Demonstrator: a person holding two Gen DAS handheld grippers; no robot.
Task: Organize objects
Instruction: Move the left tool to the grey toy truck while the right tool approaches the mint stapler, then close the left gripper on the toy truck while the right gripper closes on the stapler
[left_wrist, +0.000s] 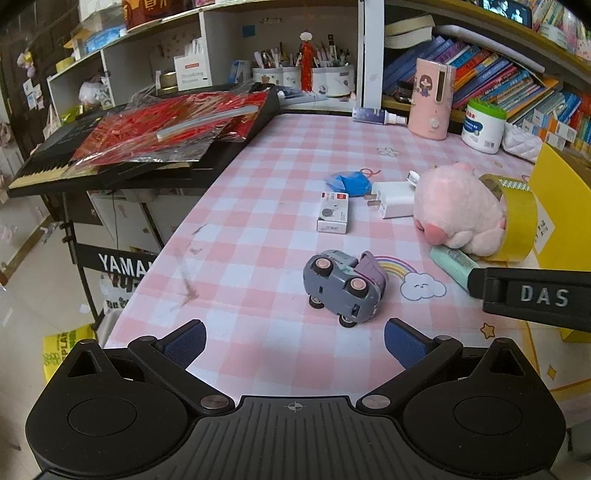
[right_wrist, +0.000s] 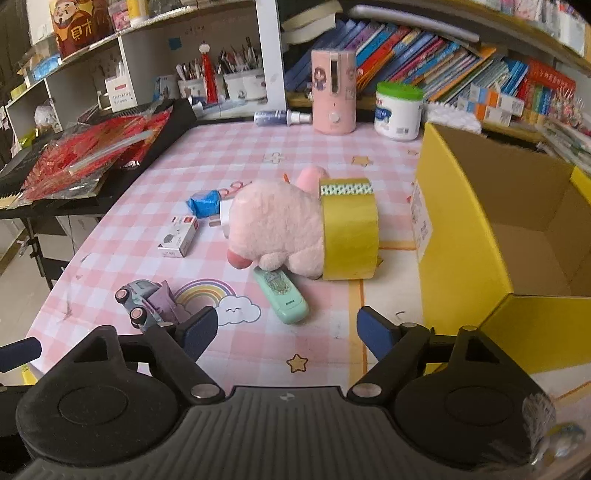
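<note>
Left wrist view: left gripper (left_wrist: 295, 345) spread wide, nothing between the blue pads, aimed down at the small grey-and-lilac toy car (left_wrist: 345, 286) tipped on its side on the pink checked tablecloth (left_wrist: 258, 177), likely the next pick.

Right wrist view: right gripper (right_wrist: 286, 332) also spread and empty, facing the mint-green plastic remote (right_wrist: 282, 295), partly tucked under the fluffy pink plush pig (right_wrist: 275, 229). Open yellow cardboard box (right_wrist: 461, 206) just to the right, probably the destination.
</note>
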